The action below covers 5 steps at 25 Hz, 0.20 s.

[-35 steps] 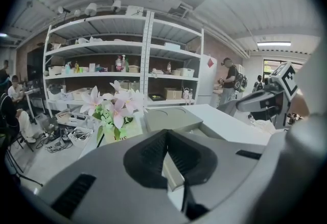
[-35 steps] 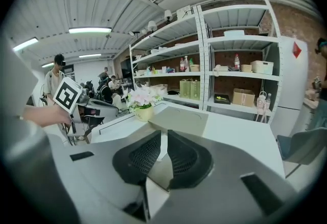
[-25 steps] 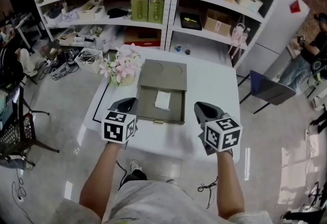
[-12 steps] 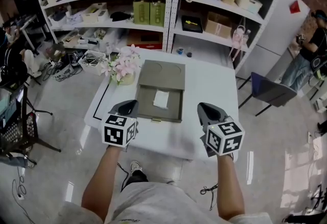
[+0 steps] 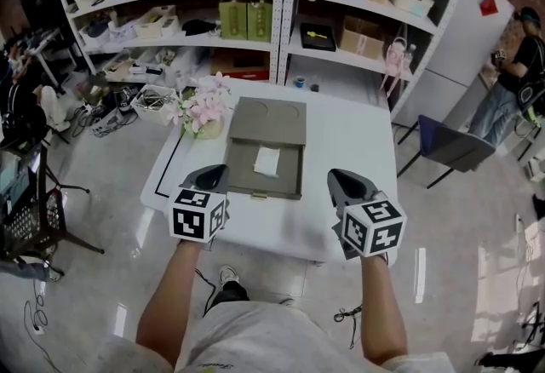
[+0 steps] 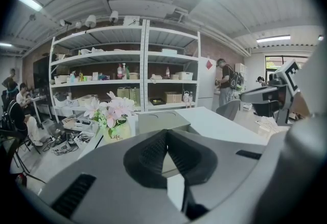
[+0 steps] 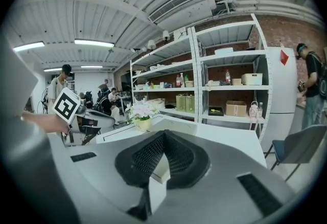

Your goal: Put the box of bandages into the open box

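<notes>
Two grippers, left [image 5: 219, 169] and right [image 5: 335, 176], each shut tip to tip on nothing, held over the near edge of the white table [image 5: 349, 141]; white box of bandages [image 5: 266, 161] lying inside the grey open box [image 5: 288, 180], apparently placed. Best now to lift both straight back, level; no brushing the front wall or the potted flowers [image 5: 200, 111] beside it.
</notes>
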Motion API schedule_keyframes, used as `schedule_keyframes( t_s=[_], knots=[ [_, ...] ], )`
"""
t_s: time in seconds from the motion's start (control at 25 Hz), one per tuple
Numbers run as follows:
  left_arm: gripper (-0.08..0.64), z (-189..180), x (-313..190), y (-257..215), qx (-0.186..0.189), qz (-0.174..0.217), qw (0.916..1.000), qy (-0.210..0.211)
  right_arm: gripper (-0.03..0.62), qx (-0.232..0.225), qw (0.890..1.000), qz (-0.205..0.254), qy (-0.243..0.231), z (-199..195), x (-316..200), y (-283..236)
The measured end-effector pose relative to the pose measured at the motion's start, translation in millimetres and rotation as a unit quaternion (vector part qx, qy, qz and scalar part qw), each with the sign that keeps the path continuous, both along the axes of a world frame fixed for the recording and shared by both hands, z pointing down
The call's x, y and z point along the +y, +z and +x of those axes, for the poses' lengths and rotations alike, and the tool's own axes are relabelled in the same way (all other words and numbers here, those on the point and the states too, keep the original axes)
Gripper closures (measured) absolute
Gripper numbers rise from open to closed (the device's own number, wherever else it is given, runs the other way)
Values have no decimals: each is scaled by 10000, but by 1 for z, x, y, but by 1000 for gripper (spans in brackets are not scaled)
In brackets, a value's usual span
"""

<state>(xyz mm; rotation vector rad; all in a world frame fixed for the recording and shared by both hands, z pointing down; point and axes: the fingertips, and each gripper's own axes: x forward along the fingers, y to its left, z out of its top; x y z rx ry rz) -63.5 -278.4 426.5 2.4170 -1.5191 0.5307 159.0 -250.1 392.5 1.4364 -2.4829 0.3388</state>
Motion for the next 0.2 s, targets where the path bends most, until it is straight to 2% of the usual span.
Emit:
schedule_keyframes(
  t_s=[0.2],
  knots=[
    [555,-1,1,4,-5,-32,10000,26,589,-10,10000,-49,0,-2,1,5]
  ],
)
